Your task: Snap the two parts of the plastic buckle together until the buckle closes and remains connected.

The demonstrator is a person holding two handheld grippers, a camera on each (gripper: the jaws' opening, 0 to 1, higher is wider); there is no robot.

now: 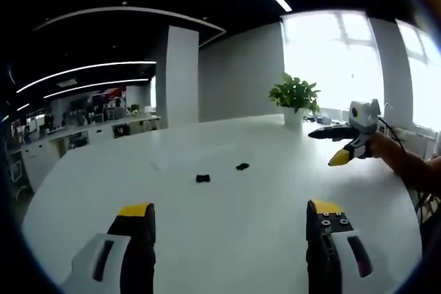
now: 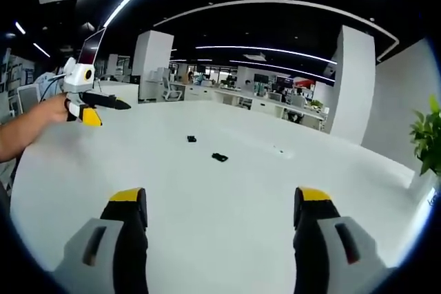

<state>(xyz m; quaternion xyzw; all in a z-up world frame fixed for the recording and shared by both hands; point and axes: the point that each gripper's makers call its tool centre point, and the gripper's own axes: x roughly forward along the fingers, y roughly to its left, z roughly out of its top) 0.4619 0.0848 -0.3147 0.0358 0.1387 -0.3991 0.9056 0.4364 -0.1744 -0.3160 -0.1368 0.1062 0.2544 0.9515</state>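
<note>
In the left gripper view, the left gripper (image 1: 231,213) rises from the bottom edge with its two black, yellow-tipped jaws set wide apart and nothing between them. Both jaws hang above a large round-edged white table (image 1: 227,239), not touching it. Just left of the frame's centre lies one small black plastic buckle part (image 1: 202,178), flat on the tabletop. The second small black buckle part (image 1: 242,166) lies a little to its right and slightly higher in the frame, near the first but apart from it. Right of centre, in the upper half, a green leafy plant in a white pot (image 1: 295,100) stands at the table's far edge before a bright window. At the right edge a person's hand (image 1: 394,152) holds the right gripper (image 1: 329,147) above the table, its black, yellow-tipped jaws pointing towards the left of the frame and spread apart with nothing in them.

In the right gripper view, the left gripper (image 2: 109,110) shows at the upper left, held by a hand (image 2: 41,116), jaws apart. Near the frame's centre one buckle part (image 2: 191,139) lies on the white table (image 2: 220,204), and the other (image 2: 219,158) lies just to its lower right, not joined. At the bottom the right gripper (image 2: 220,206) has its jaws parted and nothing in its grasp. Green leaves of the plant (image 2: 428,139) show at the right edge.
</note>
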